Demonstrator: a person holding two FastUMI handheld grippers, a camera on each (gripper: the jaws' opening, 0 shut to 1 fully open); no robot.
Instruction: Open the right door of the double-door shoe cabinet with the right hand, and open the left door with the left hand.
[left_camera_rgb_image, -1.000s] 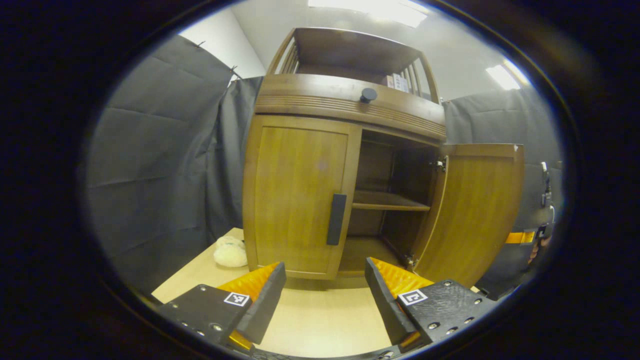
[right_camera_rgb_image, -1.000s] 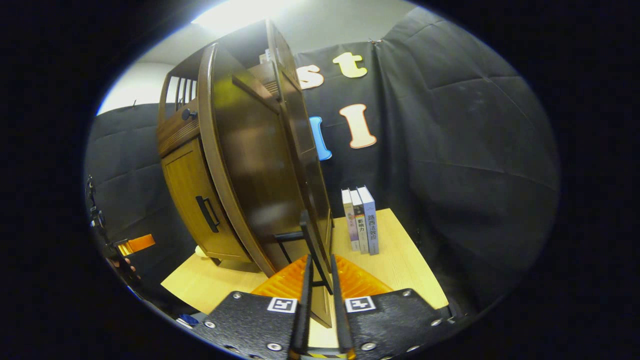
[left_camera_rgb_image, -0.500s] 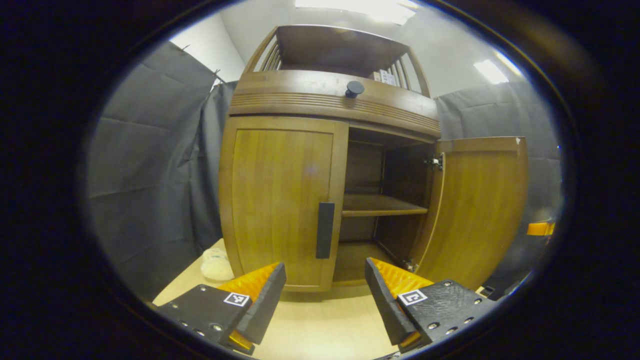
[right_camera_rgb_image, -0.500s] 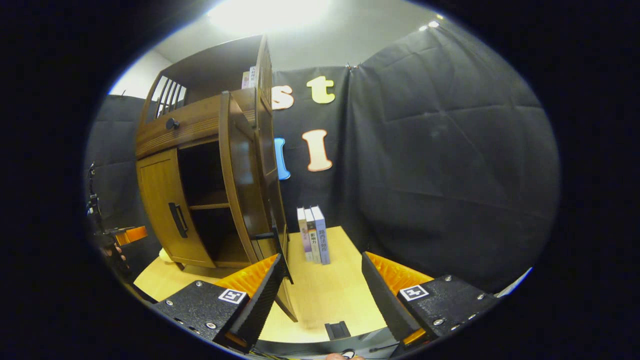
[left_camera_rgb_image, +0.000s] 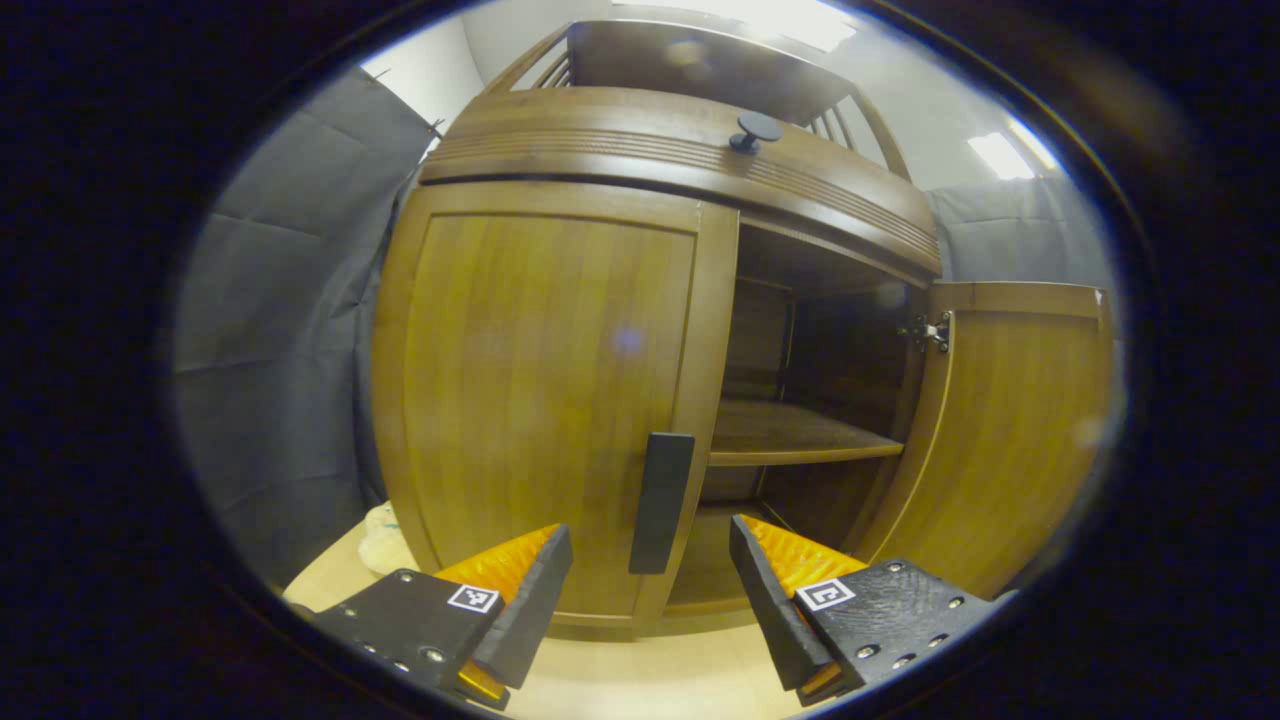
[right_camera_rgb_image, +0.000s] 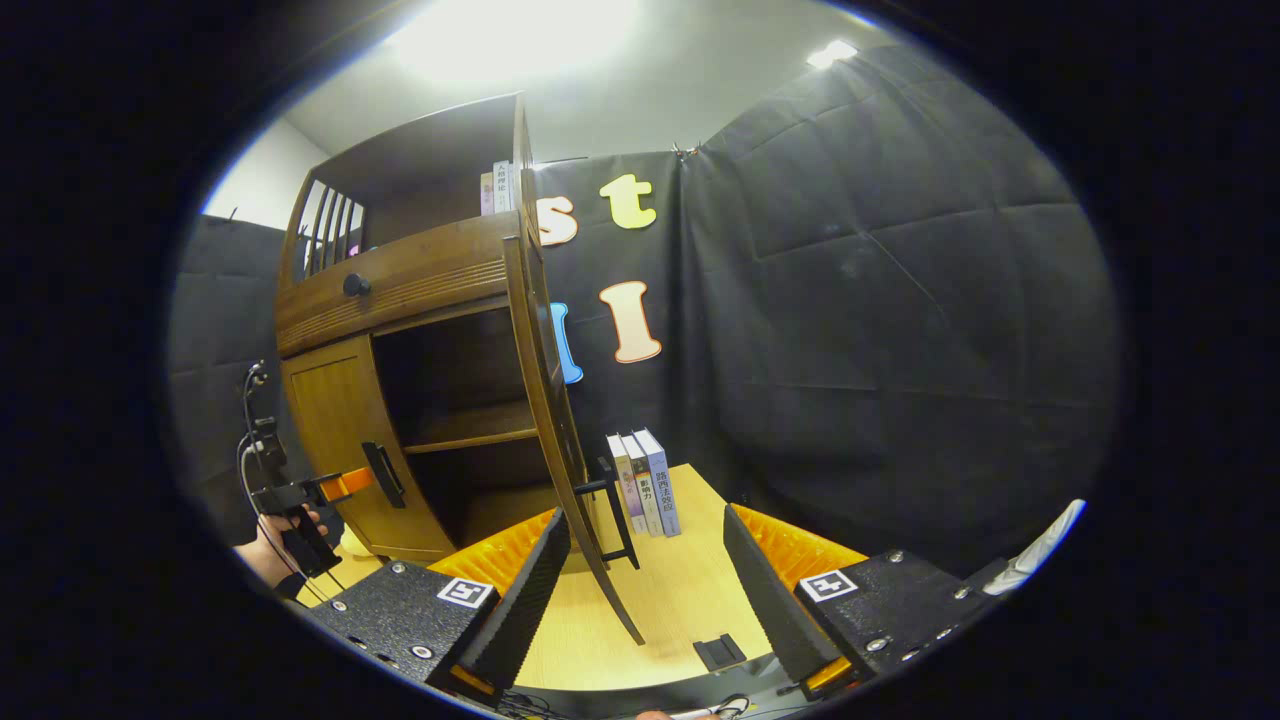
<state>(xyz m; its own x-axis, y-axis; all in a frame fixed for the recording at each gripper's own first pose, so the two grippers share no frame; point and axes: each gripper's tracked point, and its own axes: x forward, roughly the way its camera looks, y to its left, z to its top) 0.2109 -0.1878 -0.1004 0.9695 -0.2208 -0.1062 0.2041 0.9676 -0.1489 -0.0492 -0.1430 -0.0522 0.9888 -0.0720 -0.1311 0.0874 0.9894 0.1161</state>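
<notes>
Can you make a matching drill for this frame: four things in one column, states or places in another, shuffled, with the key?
Things:
1. left door
2. right door
3. books
4. left gripper

States or places:
A. swung open
B. open, fingers either side of the door handle
C. closed
D. upright on the table, beside the cabinet

Pairs: 1-C, 2-A, 3-D, 4-B

glossy varnished wood shoe cabinet (left_camera_rgb_image: 540, 370) w/ matt black handle (left_camera_rgb_image: 661, 502), pale matt wood tabletop (right_camera_rgb_image: 640, 620).
</notes>
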